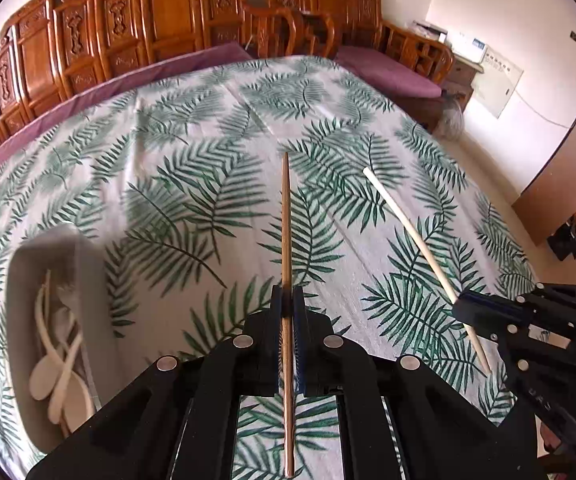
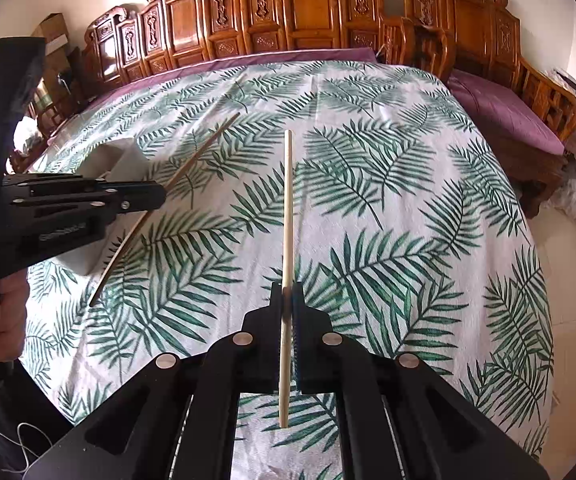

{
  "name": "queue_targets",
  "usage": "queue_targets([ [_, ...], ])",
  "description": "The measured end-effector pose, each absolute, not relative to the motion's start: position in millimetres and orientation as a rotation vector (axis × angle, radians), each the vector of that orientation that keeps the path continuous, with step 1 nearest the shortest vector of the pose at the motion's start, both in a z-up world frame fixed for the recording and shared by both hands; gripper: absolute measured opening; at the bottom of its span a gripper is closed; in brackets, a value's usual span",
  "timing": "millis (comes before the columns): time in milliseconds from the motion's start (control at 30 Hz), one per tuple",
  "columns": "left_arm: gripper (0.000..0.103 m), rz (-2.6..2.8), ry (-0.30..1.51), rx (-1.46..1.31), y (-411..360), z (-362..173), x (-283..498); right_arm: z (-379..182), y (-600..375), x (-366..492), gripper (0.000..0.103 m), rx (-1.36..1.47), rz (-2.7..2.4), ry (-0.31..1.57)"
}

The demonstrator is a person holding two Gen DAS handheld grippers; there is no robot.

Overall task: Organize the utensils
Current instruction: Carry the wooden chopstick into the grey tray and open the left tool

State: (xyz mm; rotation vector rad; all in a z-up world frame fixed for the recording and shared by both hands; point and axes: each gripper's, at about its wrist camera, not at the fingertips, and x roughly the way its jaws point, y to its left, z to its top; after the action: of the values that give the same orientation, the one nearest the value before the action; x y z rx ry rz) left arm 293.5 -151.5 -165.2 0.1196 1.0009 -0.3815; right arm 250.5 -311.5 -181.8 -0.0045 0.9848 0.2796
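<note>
- The left gripper (image 1: 288, 300) was clamped on a slim brown wooden chopstick (image 1: 286, 220).
- The right gripper (image 2: 288, 298) pinched a pale cream wooden chopstick (image 2: 288, 200) above the leaf-print tablecloth (image 2: 387, 200).

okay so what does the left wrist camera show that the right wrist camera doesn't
Only the left wrist view looks into the grey tray and shows the pale spoons in it. Only the right wrist view shows the person's hand on the left gripper's handle. Both show the left gripper shut on the brown chopstick, the right gripper shut on the pale chopstick, and the leaf-print cloth.
</note>
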Motion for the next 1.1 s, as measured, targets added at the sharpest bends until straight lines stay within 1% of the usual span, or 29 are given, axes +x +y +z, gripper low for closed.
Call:
queue_targets([
  [267,0.004,-0.370,0.929,0.077,-118,-133,281,-168,-295,252,0.006,-0.013,0.300,0.961],
  [567,0.004,-0.345,0.878,0.052,-85,-112,268,-155,-271,253,0.006,-0.022,0.333,0.940],
  [1100,0.004,-0.218,0.878,-0.017,5,-115,275,-136,-205,261,0.006,-0.073,0.426,0.919],
])
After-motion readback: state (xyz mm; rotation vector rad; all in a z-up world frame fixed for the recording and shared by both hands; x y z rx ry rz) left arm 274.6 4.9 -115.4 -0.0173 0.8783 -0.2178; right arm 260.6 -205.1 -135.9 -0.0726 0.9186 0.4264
